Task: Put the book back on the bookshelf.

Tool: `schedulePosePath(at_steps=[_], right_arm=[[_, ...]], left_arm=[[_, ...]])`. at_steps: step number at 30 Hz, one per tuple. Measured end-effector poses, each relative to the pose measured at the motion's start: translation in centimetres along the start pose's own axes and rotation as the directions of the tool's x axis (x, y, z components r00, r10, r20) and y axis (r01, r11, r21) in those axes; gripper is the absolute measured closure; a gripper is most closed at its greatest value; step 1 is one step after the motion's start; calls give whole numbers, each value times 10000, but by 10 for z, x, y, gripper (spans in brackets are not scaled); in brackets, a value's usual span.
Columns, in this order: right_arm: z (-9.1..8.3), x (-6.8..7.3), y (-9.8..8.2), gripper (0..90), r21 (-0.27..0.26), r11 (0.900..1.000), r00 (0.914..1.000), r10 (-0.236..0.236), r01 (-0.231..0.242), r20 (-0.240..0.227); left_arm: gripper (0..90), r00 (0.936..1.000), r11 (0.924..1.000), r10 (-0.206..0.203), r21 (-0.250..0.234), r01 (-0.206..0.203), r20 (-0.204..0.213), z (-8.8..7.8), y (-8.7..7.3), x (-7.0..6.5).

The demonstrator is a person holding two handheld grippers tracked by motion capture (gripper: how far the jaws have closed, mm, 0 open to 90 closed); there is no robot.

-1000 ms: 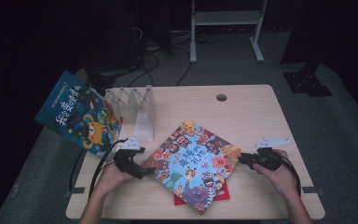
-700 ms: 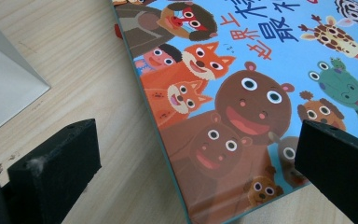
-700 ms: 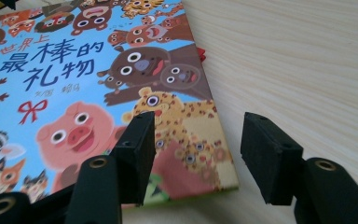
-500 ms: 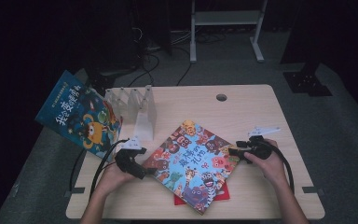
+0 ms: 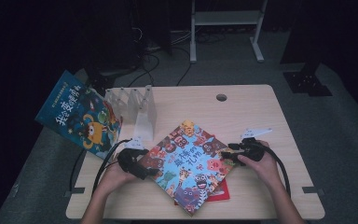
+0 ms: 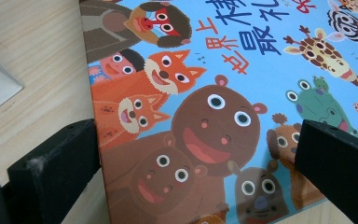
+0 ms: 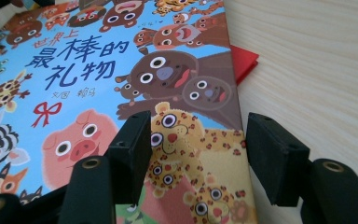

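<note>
A picture book with cartoon animals on a blue cover (image 5: 191, 163) lies askew mid-table, on top of a red book (image 5: 218, 191). My left gripper (image 5: 142, 169) is at the picture book's left corner. In the left gripper view its jaws stand wide apart (image 6: 196, 154) with that corner (image 6: 205, 121) between them, one jaw over the wood and one over the cover. My right gripper (image 5: 228, 154) is at the book's right corner. Its jaws (image 7: 196, 144) have just been opening and straddle the book's edge (image 7: 214, 116) without pressing on it. The red book (image 7: 242, 60) peeks out beyond.
A second blue book (image 5: 79, 114) leans off the table's left edge. A clear plastic book rack (image 5: 137, 105) stands at the back left. The wooden table (image 5: 261, 116) has a cable hole (image 5: 221, 97) near its far edge. Cables trail from both grippers.
My right hand has moved left from near the table's right edge to the picture book's right corner, and its jaws have widened. The left hand has stayed put.
</note>
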State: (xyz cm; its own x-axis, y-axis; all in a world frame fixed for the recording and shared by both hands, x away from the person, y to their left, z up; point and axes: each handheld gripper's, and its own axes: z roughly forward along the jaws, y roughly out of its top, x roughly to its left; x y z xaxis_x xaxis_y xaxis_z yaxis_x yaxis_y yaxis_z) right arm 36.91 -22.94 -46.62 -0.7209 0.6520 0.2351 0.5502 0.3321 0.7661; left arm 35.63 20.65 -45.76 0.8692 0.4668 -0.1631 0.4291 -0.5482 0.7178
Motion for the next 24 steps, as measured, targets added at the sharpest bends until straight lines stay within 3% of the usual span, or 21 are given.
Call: schedulePosePath(at_steps=[7, 18, 21, 23, 24], right_arm=[[6, 11, 4, 403, 28, 9991, 9991, -421, 421, 39], [11, 17, 5, 407, -16, 9984, 9982, -573, 573, -174], [8, 17, 5, 462, -24, 9982, 9982, -600, 600, -43], [1, 18, 4, 483, -19, 9974, 9965, -720, 722, 435], [1, 18, 4, 483, -19, 9974, 9965, -720, 722, 435]], left_arm=[[0, 9999, 9998, -113, 182, 112, 17, -10, -6, -3], [0, 9998, 9991, -160, 392, 156, 101, -17, -12, -9], [0, 9998, 9989, -169, 440, 163, 124, -15, -10, -8], [0, 9999, 9983, -115, 577, 113, 35, -14, -7, -6], [0, 9999, 9979, -102, 646, 105, -50, -14, -5, -5]])
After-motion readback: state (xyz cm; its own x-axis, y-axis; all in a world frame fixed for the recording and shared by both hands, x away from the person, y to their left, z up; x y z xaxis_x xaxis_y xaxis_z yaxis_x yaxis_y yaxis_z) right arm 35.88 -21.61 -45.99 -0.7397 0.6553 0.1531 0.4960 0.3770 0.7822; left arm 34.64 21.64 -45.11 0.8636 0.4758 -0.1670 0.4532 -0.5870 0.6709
